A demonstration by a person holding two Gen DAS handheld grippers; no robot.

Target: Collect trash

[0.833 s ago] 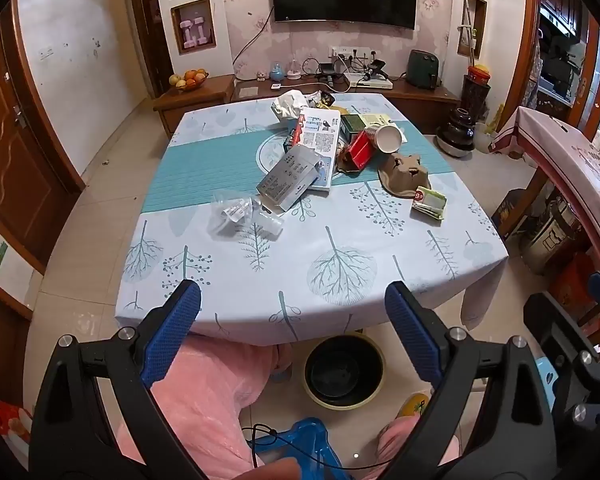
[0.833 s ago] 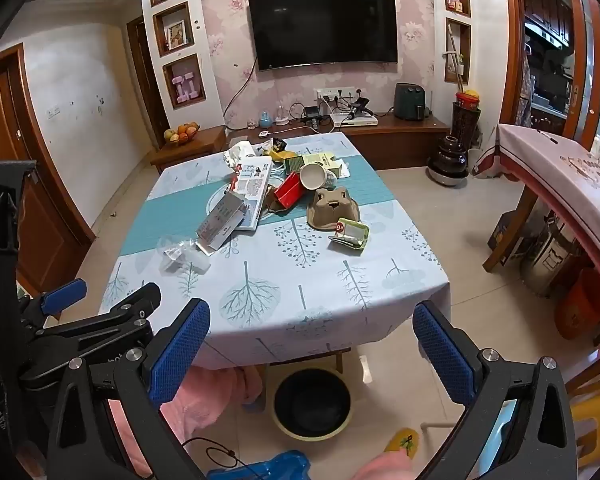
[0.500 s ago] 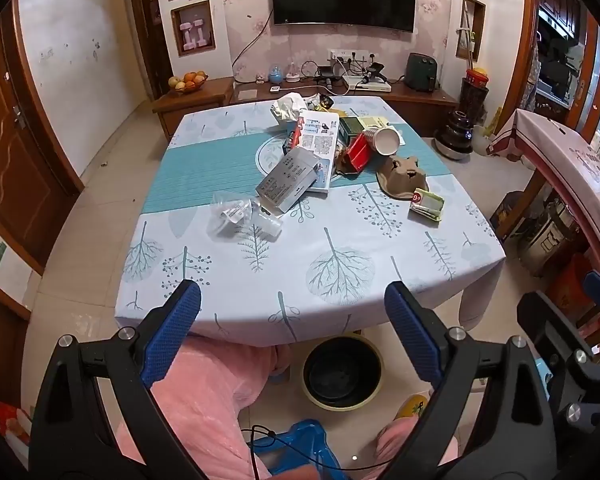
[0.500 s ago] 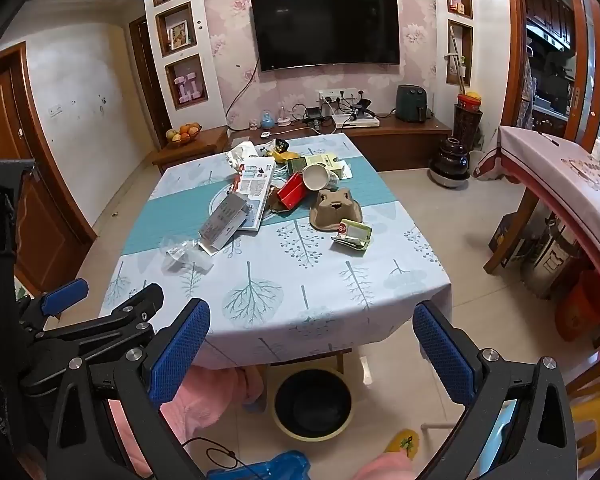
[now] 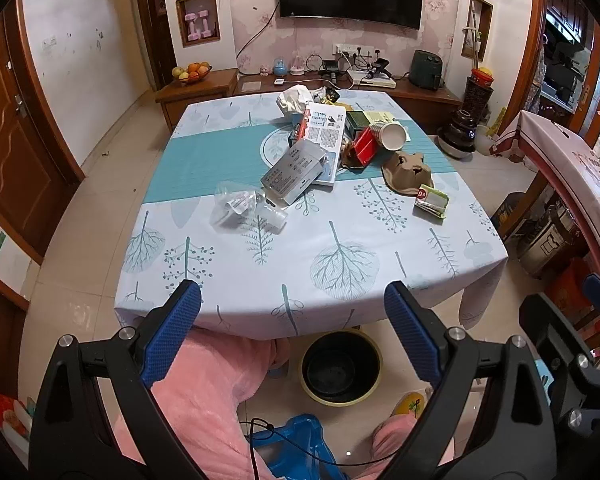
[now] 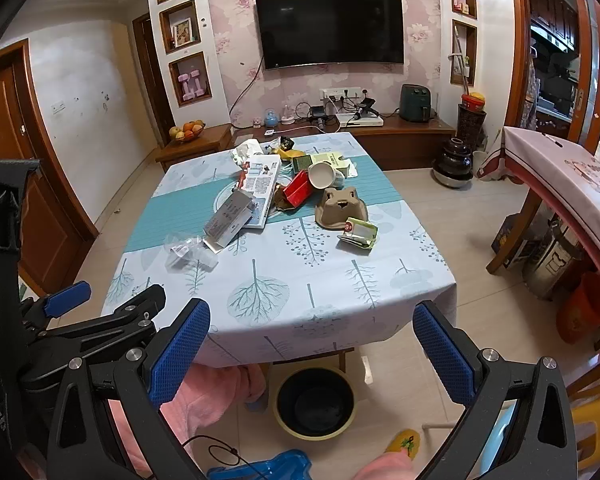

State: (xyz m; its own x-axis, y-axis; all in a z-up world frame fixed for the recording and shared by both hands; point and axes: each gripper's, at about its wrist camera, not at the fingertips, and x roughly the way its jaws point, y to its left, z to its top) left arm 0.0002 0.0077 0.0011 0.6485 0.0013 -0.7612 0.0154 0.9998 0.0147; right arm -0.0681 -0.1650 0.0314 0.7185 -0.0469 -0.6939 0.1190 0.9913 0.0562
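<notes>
Trash lies scattered on a table with a tree-print cloth: a crumpled clear plastic wrapper, a grey flat box, a printed leaflet, a red carton, a paper cup, a brown pulp cup carrier and a green-white packet. A black bin with a yellow rim stands on the floor under the near table edge. My left gripper and right gripper both hang open and empty before that edge.
A person's pink-clad legs and a blue stool are below the grippers. A second table with a pink cloth stands at the right, pots beneath it. A wooden TV bench runs along the far wall, a door at the left.
Both views have shifted only slightly; the table and its trash lie as before and both grippers stay open.
</notes>
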